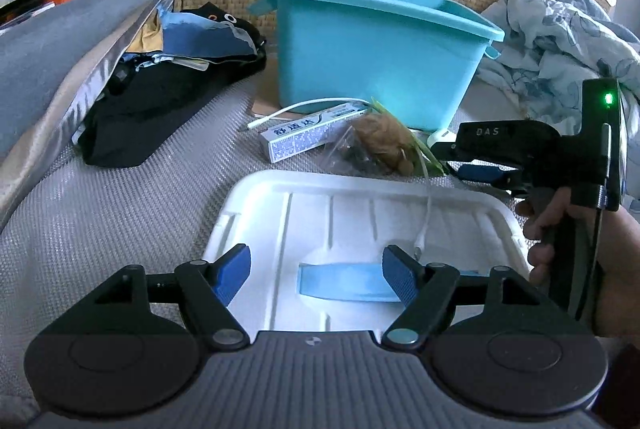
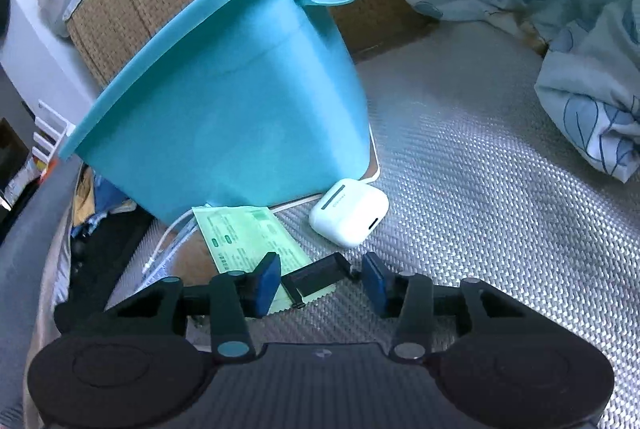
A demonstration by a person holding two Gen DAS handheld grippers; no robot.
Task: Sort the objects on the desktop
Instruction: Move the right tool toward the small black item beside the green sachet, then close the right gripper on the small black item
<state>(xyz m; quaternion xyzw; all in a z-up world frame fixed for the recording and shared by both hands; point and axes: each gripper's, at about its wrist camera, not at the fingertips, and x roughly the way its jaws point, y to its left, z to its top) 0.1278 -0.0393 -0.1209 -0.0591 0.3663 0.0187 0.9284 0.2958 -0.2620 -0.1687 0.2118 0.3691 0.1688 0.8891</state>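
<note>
Silver woven mat (image 2: 480,189) carries my teal bin (image 2: 240,101) and white lid (image 1: 320,213). Left gripper (image 1: 316,269) gapes empty over that lid; right gripper (image 2: 320,285) brackets a small black clip (image 2: 316,275), pads not yet touching.

Glossy turquoise plastic bin (image 2: 240,101), smooth white earbud case (image 2: 349,213), woven silvery mat (image 2: 500,229).

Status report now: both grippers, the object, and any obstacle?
Left hand-held gripper open over white lid. Right hand-held gripper open around small black object, not yet gripped. Green packet lies beneath, earbud case close ahead.
</note>
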